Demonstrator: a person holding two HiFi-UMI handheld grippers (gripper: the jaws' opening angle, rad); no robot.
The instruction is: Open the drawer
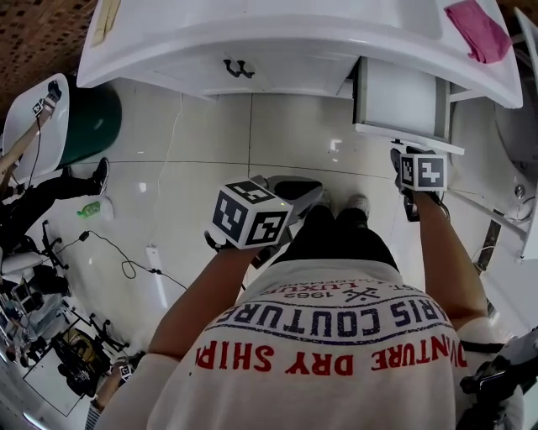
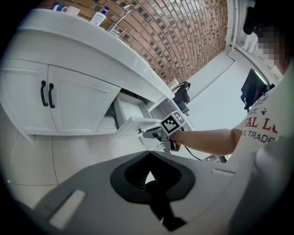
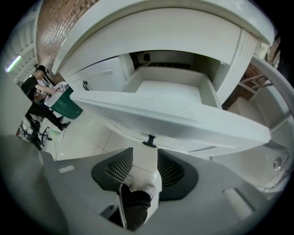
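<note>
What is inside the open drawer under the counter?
The drawer looks empty: only its bare white floor and side walls show. Its rear end runs under the counter into shadow, so anything far back can't be seen.

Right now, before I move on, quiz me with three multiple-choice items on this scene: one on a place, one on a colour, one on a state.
1. Where does the pink cloth lie?
A. on the floor
B. on the countertop
C. in the green bin

2. What colour is the handle of the drawer?
A. black
B. gold
C. red

3. How does the right gripper stand?
A. shut on the handle
B. open, nothing between its pads
C. shut, empty

Answers:
1. B, the cloth rests on the white top.
2. A, a black pull sits under the drawer front.
3. B, its jaws stand apart, just short of the handle.
</note>
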